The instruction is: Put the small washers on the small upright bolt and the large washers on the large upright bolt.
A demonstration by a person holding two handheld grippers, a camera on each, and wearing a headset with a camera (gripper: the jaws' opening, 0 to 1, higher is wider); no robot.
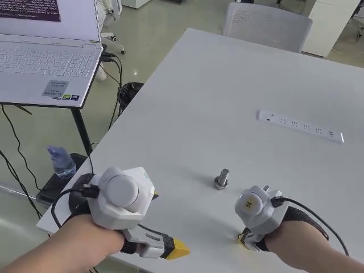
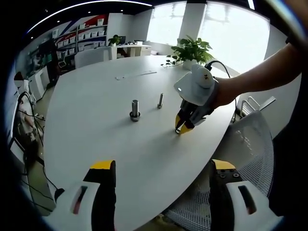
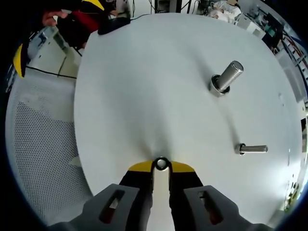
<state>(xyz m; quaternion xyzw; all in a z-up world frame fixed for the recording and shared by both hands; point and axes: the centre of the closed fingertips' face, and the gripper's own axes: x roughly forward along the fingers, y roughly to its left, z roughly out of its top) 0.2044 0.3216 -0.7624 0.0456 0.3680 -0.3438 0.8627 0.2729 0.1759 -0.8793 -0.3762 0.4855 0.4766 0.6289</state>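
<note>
Pinching a washer (image 3: 161, 164) between its yellow tips, my right gripper (image 3: 162, 168) has its jaws set narrow and points down at the white bench (image 1: 227, 96), close to the near edge. The washer sits right at the bench surface, and I cannot tell whether it is clear of it. A little further in from that edge the large bolt (image 3: 226, 77) stands upright on its wider base. The small bolt (image 3: 252, 149) stands near it, the two apart. My left gripper (image 2: 162, 169) hovers at the near left corner, jaws spread wide with nothing between them. A power strip (image 1: 300, 126) lies toward the far right edge. A laptop (image 1: 48, 57) sits on a separate stand beyond the left edge.
</note>
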